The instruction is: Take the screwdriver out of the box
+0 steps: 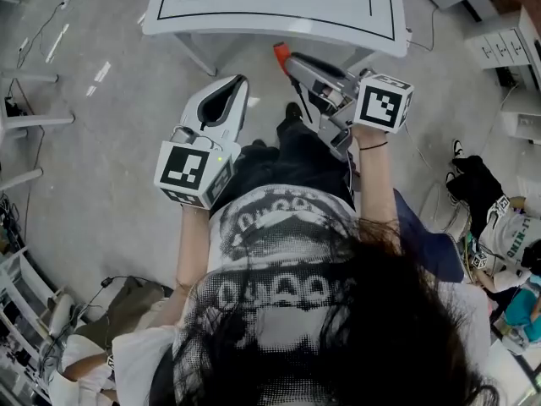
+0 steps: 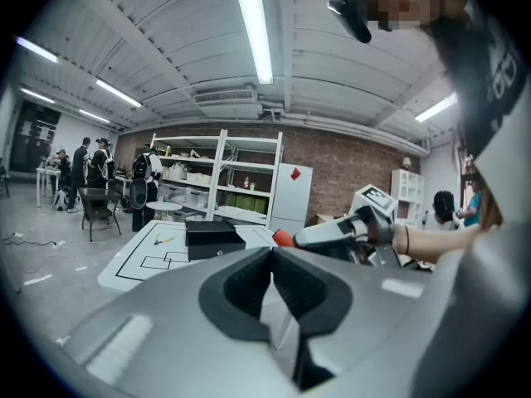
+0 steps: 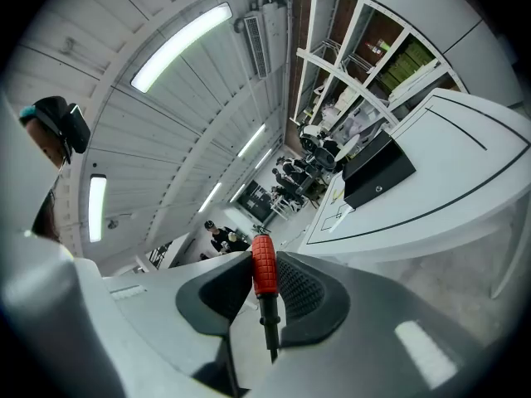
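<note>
The screwdriver (image 3: 263, 265) has a red ribbed handle and a dark shaft. It lies between the pads of my right gripper (image 3: 259, 274), which is shut on it. In the head view its red handle end (image 1: 281, 53) sticks out past the right gripper (image 1: 293, 66), short of the table's near edge. The black box (image 2: 214, 237) stands closed on the white table (image 1: 279, 15), well beyond both grippers. My left gripper (image 1: 236, 85) is held in the air beside the right one. Its jaws meet with nothing between them (image 2: 271, 255).
The white table (image 2: 141, 264) carries black outline markings and a yellow-handled tool (image 2: 163, 240). White drawers (image 1: 505, 45) stand at the right, with a dark bag (image 1: 473, 184) on the floor near them. People sit low at both sides. Shelving (image 2: 217, 177) stands behind the table.
</note>
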